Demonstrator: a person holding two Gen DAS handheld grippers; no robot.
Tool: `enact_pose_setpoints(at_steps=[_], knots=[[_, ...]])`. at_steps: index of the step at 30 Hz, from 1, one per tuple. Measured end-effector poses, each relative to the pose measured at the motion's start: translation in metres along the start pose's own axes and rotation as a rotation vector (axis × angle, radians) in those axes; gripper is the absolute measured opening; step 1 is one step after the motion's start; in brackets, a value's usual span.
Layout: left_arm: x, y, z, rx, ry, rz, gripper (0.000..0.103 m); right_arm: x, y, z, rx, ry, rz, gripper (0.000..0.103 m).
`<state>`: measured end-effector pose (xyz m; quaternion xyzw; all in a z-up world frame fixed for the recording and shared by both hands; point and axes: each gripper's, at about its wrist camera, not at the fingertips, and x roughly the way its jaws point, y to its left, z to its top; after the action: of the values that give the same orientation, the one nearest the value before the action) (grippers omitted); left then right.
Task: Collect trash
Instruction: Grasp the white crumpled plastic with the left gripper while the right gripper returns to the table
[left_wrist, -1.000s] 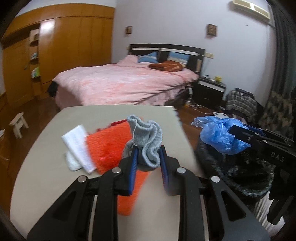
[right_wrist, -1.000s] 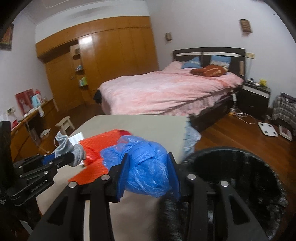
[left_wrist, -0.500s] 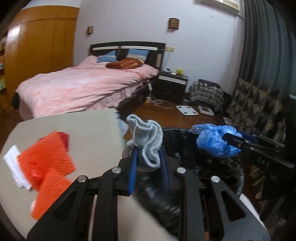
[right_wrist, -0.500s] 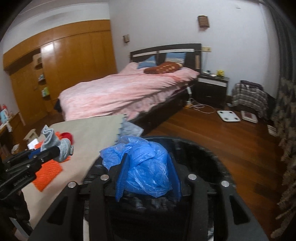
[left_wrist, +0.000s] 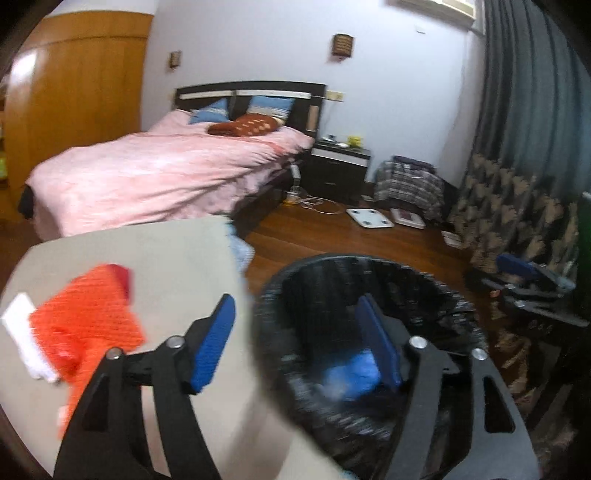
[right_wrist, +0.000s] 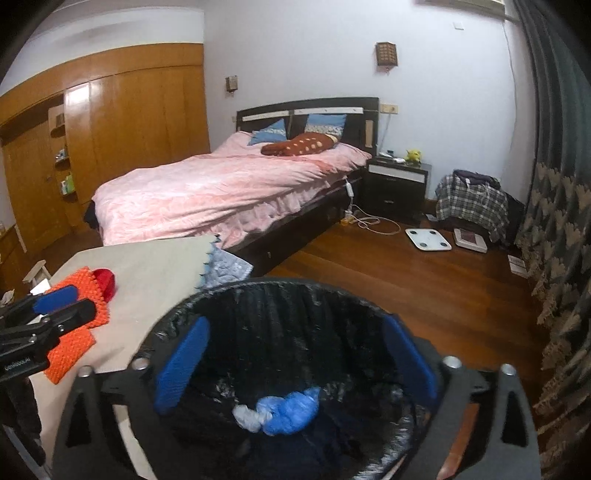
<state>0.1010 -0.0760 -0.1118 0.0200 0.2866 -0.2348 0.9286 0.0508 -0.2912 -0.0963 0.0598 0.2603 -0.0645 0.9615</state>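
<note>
bin: the black-lined trash bin (right_wrist: 280, 314) stands just beside the surface (right_wrist: 155, 266), directly below both of your hand-held grippers.
in the bin: a crumpled blue plastic bag (right_wrist: 291, 410) lies at the bottom, with a pale grey wad (right_wrist: 247, 417) touching it on the side toward the surface; whether that wad is cloth you cannot tell from here.
left hand-held gripper (left_wrist: 295, 339): your jaws have just been opening and stand apart, nothing between them; one pad hangs over the surface's edge, the other over the bin.
right hand-held gripper (right_wrist: 295, 362): your jaws have just been opening and stand wide apart over the bin mouth, empty.
left on the surface: orange mesh pieces (right_wrist: 74, 332), a small red item (right_wrist: 105, 280) touching them on the side away from the bin, and a white piece (left_wrist: 22, 328) farther from the bin.
progress: judged as partly done; two items are binned, and the pieces on the surface remain for you to collect.
</note>
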Motion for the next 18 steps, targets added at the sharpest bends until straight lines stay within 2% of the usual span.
enact_pose_setpoints(at_steps=[4,9,14,18], knots=[[-0.027,0.042,-0.009,-0.011,-0.011,0.113,0.074,0.003,0.028,0.003,-0.019,-0.005,0.072,0.097],[-0.064,0.095,-0.022,-0.063,-0.026,0.272,0.074,0.01,0.083,0.002,-0.052,0.004,0.199,0.097],[-0.089,0.141,-0.034,-0.121,-0.016,0.395,0.074,0.016,0.14,-0.003,-0.101,0.015,0.312,0.097],[-0.1,0.173,-0.047,-0.17,0.009,0.459,0.073,0.023,0.178,-0.011,-0.134,0.039,0.377,0.097]])
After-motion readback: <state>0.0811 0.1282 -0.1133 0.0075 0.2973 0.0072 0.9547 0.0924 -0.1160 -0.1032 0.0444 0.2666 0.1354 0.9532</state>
